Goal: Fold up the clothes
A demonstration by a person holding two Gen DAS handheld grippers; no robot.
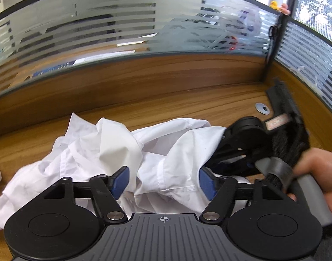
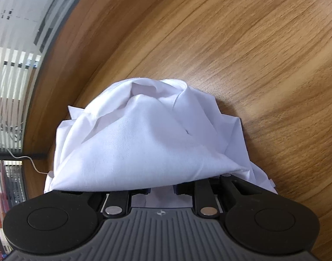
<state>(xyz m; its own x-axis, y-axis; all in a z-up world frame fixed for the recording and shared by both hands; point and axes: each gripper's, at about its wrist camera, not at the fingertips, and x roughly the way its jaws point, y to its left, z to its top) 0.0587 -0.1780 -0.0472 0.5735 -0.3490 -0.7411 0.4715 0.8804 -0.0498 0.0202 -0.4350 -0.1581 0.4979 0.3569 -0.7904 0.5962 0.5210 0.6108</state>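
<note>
A crumpled white shirt point(image 1: 105, 148) lies in a heap on the wooden desk point(image 1: 187, 104). My left gripper point(image 1: 163, 182) stands open just over it. A fold of the cloth rises between its blue pads point(image 1: 122, 180), and they do not press on it. In the right wrist view the shirt point(image 2: 144, 134) drapes in a mound over my right gripper point(image 2: 160, 190). Its jaws stand narrow with white cloth pinched between them, and the fingertips are mostly hidden. The left wrist view shows that gripper's black frame point(image 1: 248, 128) at the shirt's right end, held by a hand point(image 1: 318, 169).
A striped glass partition point(image 1: 122, 21) with a wooden base closes off the desk at the back and right. A grey cable grommet point(image 1: 262, 108) sits in the far right corner. A white cable point(image 2: 31, 161) runs along the desk's edge. Bare wood point(image 2: 231, 43) stretches beyond the shirt.
</note>
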